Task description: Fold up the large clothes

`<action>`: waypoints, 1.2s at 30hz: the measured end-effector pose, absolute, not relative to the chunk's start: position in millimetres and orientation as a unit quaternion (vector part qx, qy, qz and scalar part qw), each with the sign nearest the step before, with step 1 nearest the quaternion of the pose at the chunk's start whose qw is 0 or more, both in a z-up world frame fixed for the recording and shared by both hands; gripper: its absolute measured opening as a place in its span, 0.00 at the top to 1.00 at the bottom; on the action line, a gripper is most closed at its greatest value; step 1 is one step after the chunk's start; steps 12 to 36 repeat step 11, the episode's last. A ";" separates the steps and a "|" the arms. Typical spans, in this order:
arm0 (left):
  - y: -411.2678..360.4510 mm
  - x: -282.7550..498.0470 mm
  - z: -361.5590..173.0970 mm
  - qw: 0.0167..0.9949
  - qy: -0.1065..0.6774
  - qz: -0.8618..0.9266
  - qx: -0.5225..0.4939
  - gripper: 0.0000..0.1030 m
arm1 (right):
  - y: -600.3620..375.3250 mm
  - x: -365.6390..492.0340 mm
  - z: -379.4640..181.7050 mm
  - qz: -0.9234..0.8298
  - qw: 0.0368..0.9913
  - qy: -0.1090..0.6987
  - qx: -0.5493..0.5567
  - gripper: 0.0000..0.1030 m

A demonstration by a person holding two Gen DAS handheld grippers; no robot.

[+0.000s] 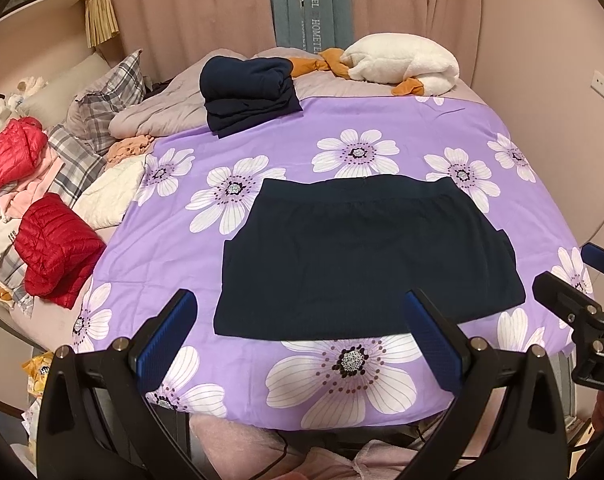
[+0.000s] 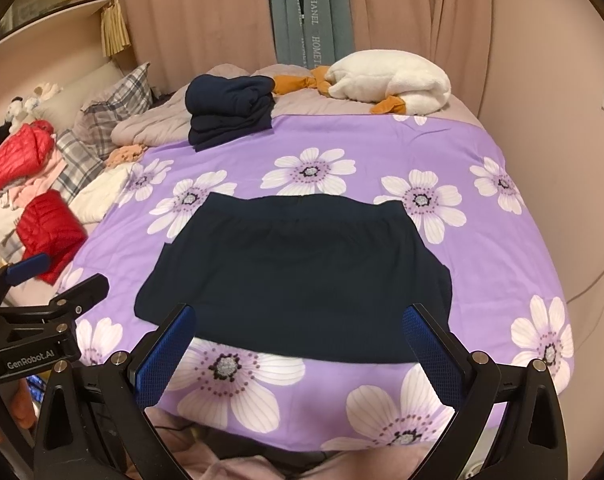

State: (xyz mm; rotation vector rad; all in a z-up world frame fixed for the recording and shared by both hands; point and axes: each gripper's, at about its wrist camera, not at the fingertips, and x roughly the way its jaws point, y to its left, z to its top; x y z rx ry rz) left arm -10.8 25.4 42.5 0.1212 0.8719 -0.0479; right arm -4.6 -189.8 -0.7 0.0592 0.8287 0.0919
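Left view caught the right gripper (image 1: 562, 268) poking in at 3 o'clock, while the right view had the left gripper (image 2: 58, 280) at 9. Both hovered side by side over the near edge of the bed (image 1: 262, 152), jaws spread wide, holding nothing. Skirt (image 1: 366, 256) lay flat at 12 o'clock, just ahead of both.

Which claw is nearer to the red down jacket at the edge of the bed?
Left. The left claw hovers on the red down jacket's side; the right claw is farther over, beyond the dark garment.
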 end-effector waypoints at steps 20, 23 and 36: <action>25.6 -10.1 45.3 0.908 0.415 -0.023 0.057 0.00 | -197.6 -7.1 2.1 0.043 0.915 0.399 0.034 0.01; 25.6 -10.1 45.3 0.908 0.415 -0.023 0.057 0.00 | -197.6 -7.1 2.1 0.043 0.915 0.399 0.034 0.01; 25.6 -10.1 45.3 0.908 0.415 -0.023 0.057 0.00 | -197.6 -7.1 2.1 0.043 0.915 0.399 0.034 0.01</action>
